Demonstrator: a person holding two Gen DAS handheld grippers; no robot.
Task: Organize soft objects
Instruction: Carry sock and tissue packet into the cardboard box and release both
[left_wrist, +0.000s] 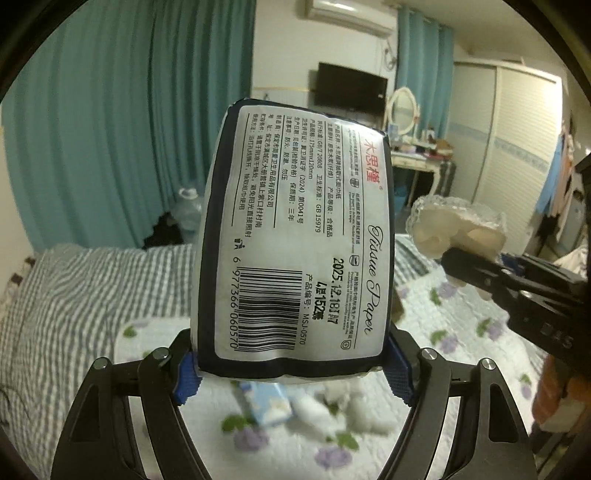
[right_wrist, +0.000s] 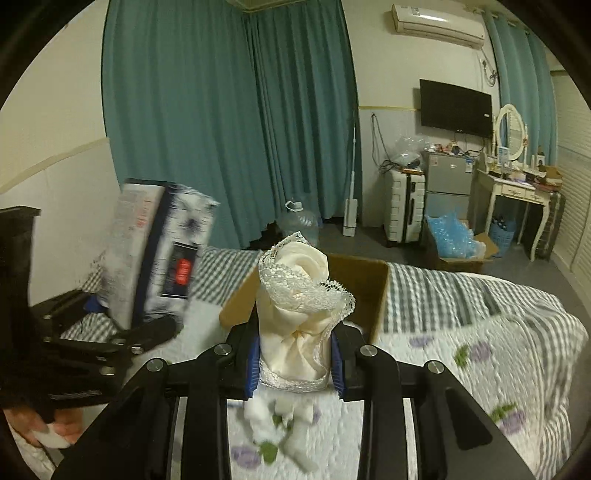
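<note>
Left gripper (left_wrist: 291, 373) pinches a tissue pack (left_wrist: 295, 236) upright above the bed (left_wrist: 74, 288), barcode label facing the camera. Right gripper (right_wrist: 295, 363) clamps a cream lace-trimmed cloth bundle (right_wrist: 299, 302). Beyond: cardboard box (right_wrist: 369, 284) on the floral quilt (right_wrist: 461, 350), then teal curtains (right_wrist: 229, 110).

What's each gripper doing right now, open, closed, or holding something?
Left gripper: closed on the tissue paper pack, held upright above the bed.
Right gripper: closed on the cream lace-trimmed cloth bundle.
</note>
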